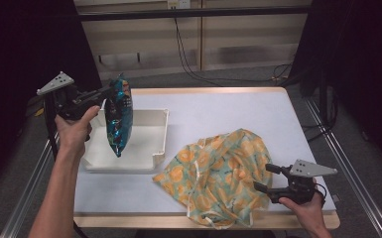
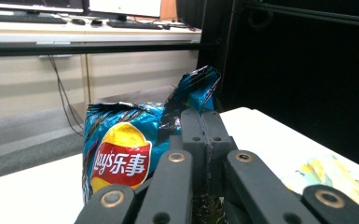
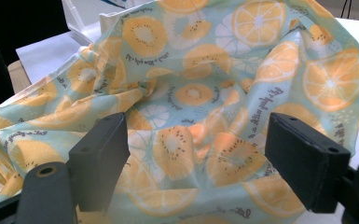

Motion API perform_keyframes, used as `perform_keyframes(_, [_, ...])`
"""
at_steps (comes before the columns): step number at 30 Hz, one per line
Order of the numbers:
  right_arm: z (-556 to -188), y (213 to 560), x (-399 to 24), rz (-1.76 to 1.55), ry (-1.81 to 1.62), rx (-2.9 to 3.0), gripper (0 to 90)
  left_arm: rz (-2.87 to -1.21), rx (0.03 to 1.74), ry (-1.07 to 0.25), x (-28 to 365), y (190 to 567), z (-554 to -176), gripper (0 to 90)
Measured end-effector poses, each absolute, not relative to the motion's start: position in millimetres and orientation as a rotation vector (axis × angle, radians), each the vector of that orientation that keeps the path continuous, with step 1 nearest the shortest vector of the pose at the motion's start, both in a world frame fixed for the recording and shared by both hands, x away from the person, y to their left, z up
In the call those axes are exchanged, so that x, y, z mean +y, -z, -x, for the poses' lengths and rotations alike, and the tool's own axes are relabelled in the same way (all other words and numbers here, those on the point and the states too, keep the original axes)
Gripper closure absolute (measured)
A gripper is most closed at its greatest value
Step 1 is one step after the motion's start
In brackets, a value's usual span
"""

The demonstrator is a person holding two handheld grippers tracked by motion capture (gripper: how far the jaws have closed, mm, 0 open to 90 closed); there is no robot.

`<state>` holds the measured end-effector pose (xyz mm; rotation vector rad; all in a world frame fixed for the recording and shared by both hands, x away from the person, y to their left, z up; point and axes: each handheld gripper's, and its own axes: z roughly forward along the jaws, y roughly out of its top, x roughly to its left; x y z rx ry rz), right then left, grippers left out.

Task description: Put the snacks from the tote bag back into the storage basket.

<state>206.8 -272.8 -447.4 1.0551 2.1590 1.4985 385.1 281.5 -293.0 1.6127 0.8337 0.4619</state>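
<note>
While the left claw (image 1: 110,92) is clamping the top seam of the chip bag (image 1: 118,116), jaws fully closed on it, the bag is hanging upright, long axis vertical, over the white tray (image 1: 159,130). The tray is lying directly below the bag; the left hand is nearer to it. The right claw (image 1: 268,178) is resting wide open, holding nothing, at the cloth bag (image 1: 218,173) on the bench (image 1: 228,109). Count: one chip bag, one tray, one cloth bag.
</note>
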Motion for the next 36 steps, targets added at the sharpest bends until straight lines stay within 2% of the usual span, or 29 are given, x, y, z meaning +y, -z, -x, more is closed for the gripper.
perform_keyframes(23, [-208.3, 448.4, -271.9, -1.074, -1.511, 2.165, 20.5, -1.606, 0.897, -0.512, 271.5, 313.8, -415.7, 90.0])
perform_keyframes(29, [-207.9, 448.5, -272.5, -1.068, -1.51, 2.158, 20.5, -1.625, 0.914, -0.522, 264.6, 328.9, -427.1, 90.0])
perform_keyframes(36, [-208.6, 448.7, -274.1, -1.074, -1.51, 2.155, 20.5, -1.608, 0.886, -0.447, 245.9, 343.4, -440.3, 90.0])
